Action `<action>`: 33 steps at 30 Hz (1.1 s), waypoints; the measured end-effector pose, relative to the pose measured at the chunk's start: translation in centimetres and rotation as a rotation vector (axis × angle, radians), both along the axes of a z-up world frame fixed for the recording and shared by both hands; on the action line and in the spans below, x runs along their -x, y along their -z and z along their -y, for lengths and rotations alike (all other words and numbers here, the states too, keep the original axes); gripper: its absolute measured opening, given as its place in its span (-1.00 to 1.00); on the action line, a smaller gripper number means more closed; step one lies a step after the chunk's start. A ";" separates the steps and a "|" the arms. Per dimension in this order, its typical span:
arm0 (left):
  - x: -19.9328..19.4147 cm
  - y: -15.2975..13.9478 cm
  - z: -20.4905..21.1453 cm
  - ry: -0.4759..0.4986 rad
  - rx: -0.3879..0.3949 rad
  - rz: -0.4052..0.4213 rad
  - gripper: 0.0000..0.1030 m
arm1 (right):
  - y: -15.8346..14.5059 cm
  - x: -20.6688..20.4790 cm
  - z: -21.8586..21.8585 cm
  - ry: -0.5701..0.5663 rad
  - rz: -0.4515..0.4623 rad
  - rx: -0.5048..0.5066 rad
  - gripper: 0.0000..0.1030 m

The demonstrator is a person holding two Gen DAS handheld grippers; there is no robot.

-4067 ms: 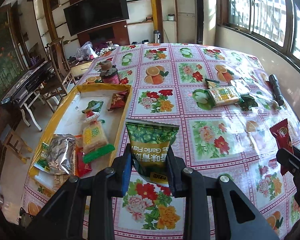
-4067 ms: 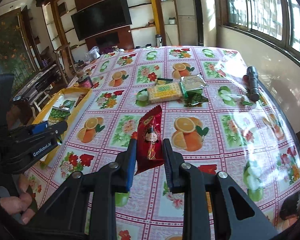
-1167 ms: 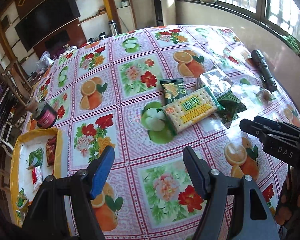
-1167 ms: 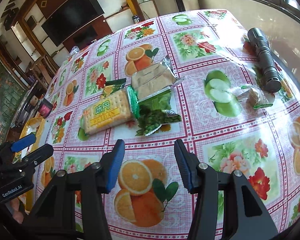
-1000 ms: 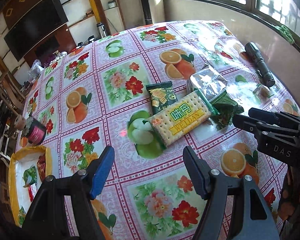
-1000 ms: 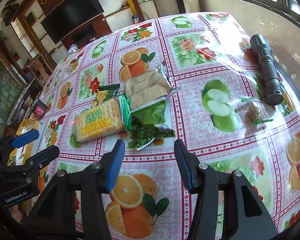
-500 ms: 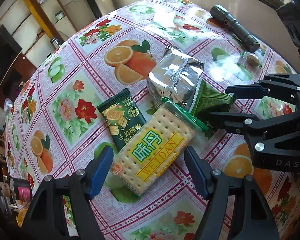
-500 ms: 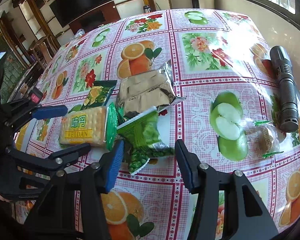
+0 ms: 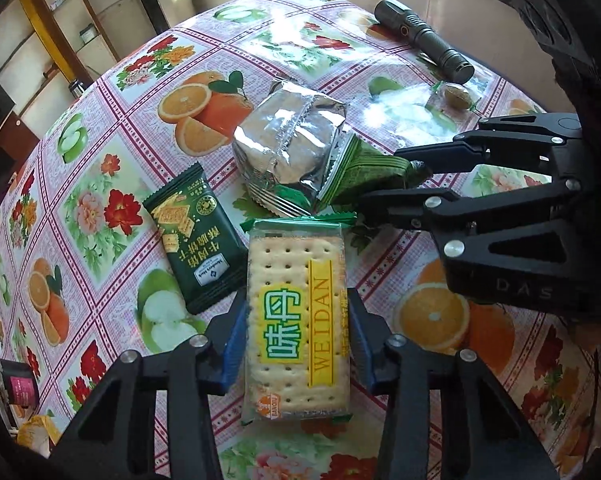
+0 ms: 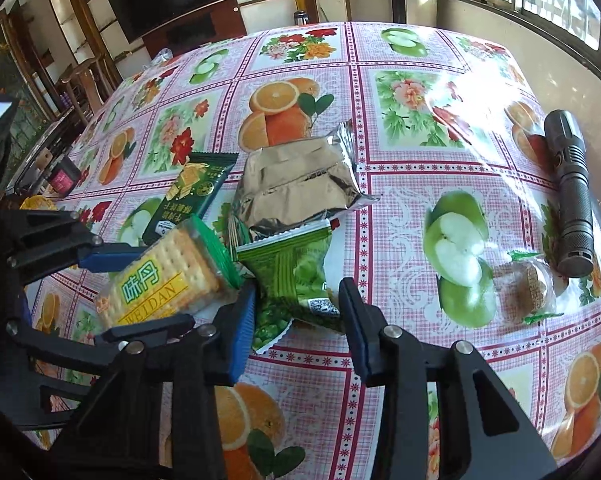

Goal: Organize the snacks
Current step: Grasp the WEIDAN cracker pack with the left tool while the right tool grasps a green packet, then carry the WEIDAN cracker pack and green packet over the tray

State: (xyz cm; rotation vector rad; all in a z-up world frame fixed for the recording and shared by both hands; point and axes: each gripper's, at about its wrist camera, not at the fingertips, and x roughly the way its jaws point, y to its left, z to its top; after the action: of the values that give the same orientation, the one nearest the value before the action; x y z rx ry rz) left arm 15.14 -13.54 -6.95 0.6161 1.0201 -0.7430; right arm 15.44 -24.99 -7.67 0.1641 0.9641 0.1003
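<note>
A WEIDAN cracker pack (image 9: 298, 320) lies on the fruit-pattern tablecloth (image 9: 100, 208). My left gripper (image 9: 298, 336) is open with a finger on each side of it, close against its edges. The pack also shows in the right wrist view (image 10: 168, 280). My right gripper (image 10: 296, 312) is open around a green pea snack bag (image 10: 296, 276), which lies on the table. A silver foil bag (image 9: 288, 144) and a dark green biscuit packet (image 9: 196, 236) lie beside them.
A black flashlight (image 10: 572, 196) lies at the table's right edge, with a small clear-wrapped cake (image 10: 524, 284) beside it. A small dark jar (image 10: 62, 178) and the corner of a yellow tray (image 9: 36, 432) sit far left.
Both grippers have come down onto the snack pile. The left now straddles the cracker pack and its fingers have narrowed. The right now straddles the green bag.
</note>
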 end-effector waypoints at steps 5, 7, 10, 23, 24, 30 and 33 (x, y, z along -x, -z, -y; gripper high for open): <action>3.3 -0.7 -1.7 -0.079 0.011 0.025 -0.12 | -1.7 3.0 0.3 0.041 0.041 -0.036 -0.21; 4.8 -1.5 -2.6 -0.128 0.029 0.042 -0.12 | -2.7 4.5 0.2 0.054 0.064 -0.054 -0.21; 7.0 -3.0 -4.3 -0.215 0.061 0.073 -0.12 | -4.0 7.2 0.0 0.086 0.101 -0.092 -0.21; 11.6 -8.3 -9.2 -0.548 0.146 0.270 -0.12 | -9.5 16.3 -3.5 0.153 0.246 -0.157 -0.21; 11.8 -8.5 -9.4 -0.560 0.154 0.280 -0.12 | -9.7 16.7 -3.9 0.150 0.253 -0.153 -0.21; 13.3 -10.2 -11.1 -0.612 0.196 0.324 -0.12 | -10.6 18.2 -4.4 0.197 0.295 -0.118 -0.21; 13.6 -10.7 -11.8 -0.628 0.211 0.338 -0.12 | -10.4 18.6 -3.4 0.262 0.286 -0.113 -0.21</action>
State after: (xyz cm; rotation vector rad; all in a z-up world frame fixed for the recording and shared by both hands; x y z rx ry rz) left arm 1.50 -1.73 3.78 0.2003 0.7449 -0.1757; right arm -3.12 -21.63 2.74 0.3681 0.6456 -0.0623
